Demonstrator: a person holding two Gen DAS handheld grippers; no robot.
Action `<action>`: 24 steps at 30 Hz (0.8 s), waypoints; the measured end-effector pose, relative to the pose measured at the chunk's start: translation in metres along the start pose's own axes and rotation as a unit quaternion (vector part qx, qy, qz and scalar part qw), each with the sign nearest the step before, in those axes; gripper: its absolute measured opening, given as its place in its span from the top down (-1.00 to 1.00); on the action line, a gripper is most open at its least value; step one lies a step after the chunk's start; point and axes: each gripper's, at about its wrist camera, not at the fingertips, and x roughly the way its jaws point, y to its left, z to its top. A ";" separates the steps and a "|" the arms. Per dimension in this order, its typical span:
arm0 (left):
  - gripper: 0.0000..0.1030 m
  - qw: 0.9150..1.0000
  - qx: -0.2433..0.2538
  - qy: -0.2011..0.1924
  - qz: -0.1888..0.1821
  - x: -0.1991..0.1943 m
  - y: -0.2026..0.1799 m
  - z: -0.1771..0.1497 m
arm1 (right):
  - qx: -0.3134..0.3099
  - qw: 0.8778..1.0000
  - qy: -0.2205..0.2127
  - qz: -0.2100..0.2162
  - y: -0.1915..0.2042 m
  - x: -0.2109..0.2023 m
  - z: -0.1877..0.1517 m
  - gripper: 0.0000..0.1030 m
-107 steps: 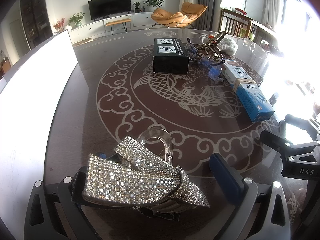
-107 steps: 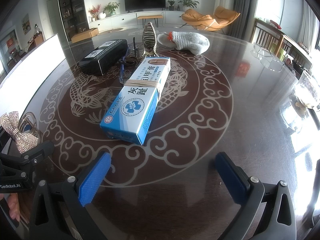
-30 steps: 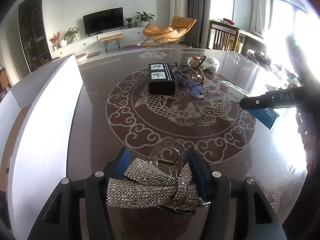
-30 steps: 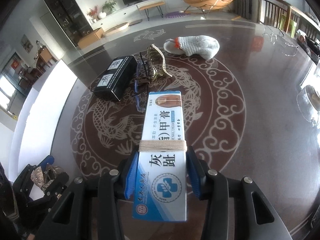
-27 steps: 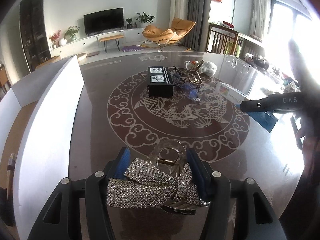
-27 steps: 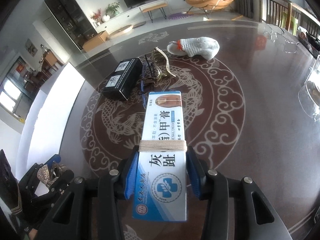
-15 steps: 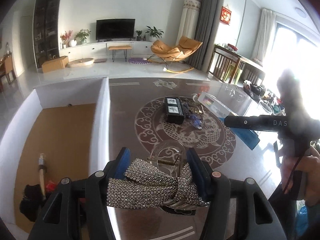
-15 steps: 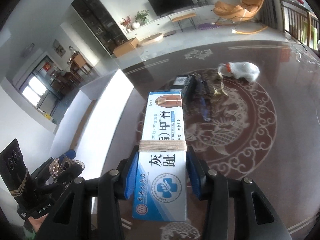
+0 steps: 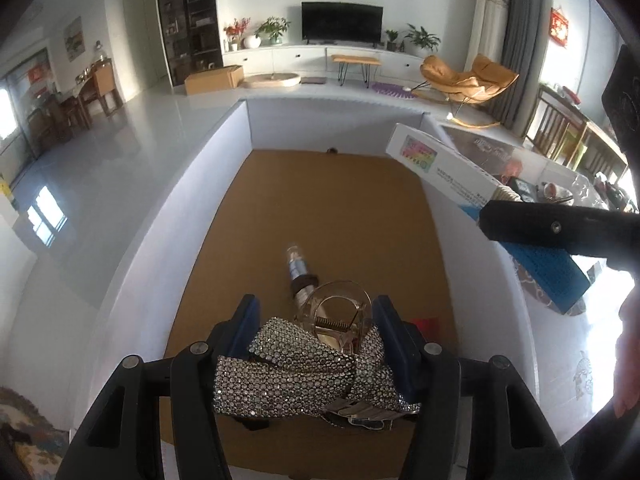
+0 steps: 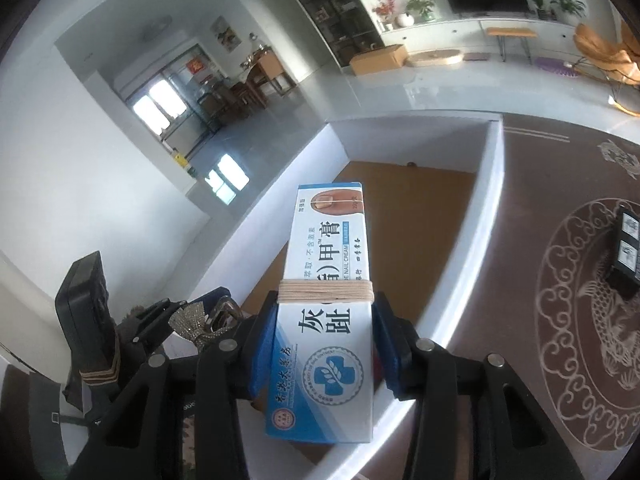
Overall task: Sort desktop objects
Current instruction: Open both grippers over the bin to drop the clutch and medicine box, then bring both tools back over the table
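A: Quick one. Your left gripper (image 9: 316,344) is clamped on the rhinestone hair clip (image 9: 304,372), pads tight on both sides. It hangs over the brown floor of the white bin (image 9: 216,168), directly above the near end.

B: And your right gripper (image 10: 324,344)?

A: Closed on the nail cream box (image 10: 326,292). The box's long axis runs straight out along the fingers, far end pointing toward the bin's back wall. It sits over the bin's table-side wall, so I'd say your left is better placed to drop first.

B: Anything already inside?

A: Left wrist view shows a small bottle (image 9: 298,268) lying on the floor just ahead of the clip, plus something red (image 9: 426,325) by the right wall. Can't tell what. The right wrist view hides all that behind the box.

B: What does the right give you, then?

A: The table (image 10: 560,184) with the black box (image 10: 626,256) left to sort. Probably release the clip short of the bottle.
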 end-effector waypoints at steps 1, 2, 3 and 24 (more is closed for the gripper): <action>-0.12 1.000 0.000 0.010 0.004 0.005 0.004 -0.002 | -0.006 1.000 0.013 -0.005 0.003 0.014 -0.001 0.12; -0.13 1.000 0.000 0.020 0.010 0.010 0.008 -0.005 | -0.010 1.000 0.024 -0.009 0.005 0.026 -0.003 0.12; -0.14 1.000 0.002 0.027 0.014 0.013 0.010 -0.008 | -0.015 0.999 0.036 -0.016 0.007 0.040 -0.007 0.12; -0.93 0.996 -0.025 -0.080 0.038 -0.027 -0.027 -0.012 | 0.009 0.971 -0.137 -0.195 -0.094 -0.093 -0.083 -0.97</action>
